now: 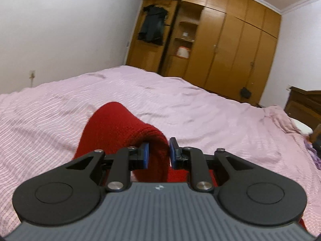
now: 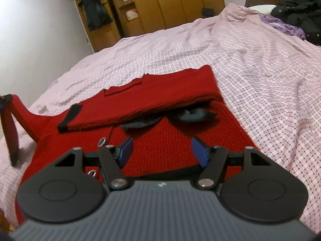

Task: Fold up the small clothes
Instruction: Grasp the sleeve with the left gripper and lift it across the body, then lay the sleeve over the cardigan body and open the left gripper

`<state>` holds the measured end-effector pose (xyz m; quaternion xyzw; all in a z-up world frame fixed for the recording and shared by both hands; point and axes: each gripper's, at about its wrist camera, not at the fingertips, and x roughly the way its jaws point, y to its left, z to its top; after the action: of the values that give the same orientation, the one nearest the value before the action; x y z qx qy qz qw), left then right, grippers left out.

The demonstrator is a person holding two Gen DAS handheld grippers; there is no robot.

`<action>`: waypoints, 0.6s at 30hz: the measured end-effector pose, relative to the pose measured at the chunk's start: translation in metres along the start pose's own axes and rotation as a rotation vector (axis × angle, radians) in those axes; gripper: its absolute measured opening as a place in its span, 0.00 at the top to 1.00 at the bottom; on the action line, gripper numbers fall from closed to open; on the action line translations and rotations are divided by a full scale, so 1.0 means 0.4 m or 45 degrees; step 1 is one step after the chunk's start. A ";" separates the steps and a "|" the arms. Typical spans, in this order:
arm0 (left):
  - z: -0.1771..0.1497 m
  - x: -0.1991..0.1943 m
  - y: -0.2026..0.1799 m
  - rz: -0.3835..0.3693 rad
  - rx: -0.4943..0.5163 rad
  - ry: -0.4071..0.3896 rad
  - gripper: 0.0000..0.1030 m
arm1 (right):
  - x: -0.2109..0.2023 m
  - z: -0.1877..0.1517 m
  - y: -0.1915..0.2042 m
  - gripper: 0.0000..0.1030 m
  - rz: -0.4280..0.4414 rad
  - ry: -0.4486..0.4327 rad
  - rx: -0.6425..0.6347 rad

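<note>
A small red knit cardigan [image 2: 164, 144] with black trim and round buttons lies on the pink checked bedspread [image 2: 250, 64]. Its right sleeve [image 2: 140, 98] is folded across the chest, its black cuff to the left. My left gripper [image 1: 158, 154] is shut on a fold of the red left sleeve [image 1: 118, 128] and holds it lifted above the bed. In the right wrist view this lifted sleeve [image 2: 22, 110] rises at the far left. My right gripper [image 2: 162, 152] is open and empty just above the cardigan's lower front.
A black coat [image 2: 301, 6] and a purple cloth [image 2: 284, 26] lie at the bed's far right. A wooden wardrobe [image 1: 230, 46] stands beyond the bed, with a dark garment [image 1: 152, 24] hanging at its left. A dark headboard [image 1: 305, 102] is at the right.
</note>
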<state>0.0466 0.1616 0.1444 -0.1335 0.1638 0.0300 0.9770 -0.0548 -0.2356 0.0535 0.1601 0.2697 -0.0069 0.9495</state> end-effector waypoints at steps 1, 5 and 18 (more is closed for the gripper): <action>0.003 0.002 -0.019 -0.015 0.010 0.002 0.78 | -0.002 0.000 -0.004 0.36 0.000 -0.003 0.007; -0.003 0.005 -0.103 -0.085 0.056 0.011 0.79 | -0.008 0.001 -0.020 0.36 -0.001 -0.018 0.028; -0.171 0.076 -0.351 -0.275 0.269 0.211 0.80 | 0.001 -0.006 -0.088 0.36 -0.011 -0.014 0.115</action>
<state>0.0683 0.0084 0.1074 -0.0490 0.2306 -0.1035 0.9663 -0.0591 -0.2684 0.0408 0.2017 0.2647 -0.0239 0.9427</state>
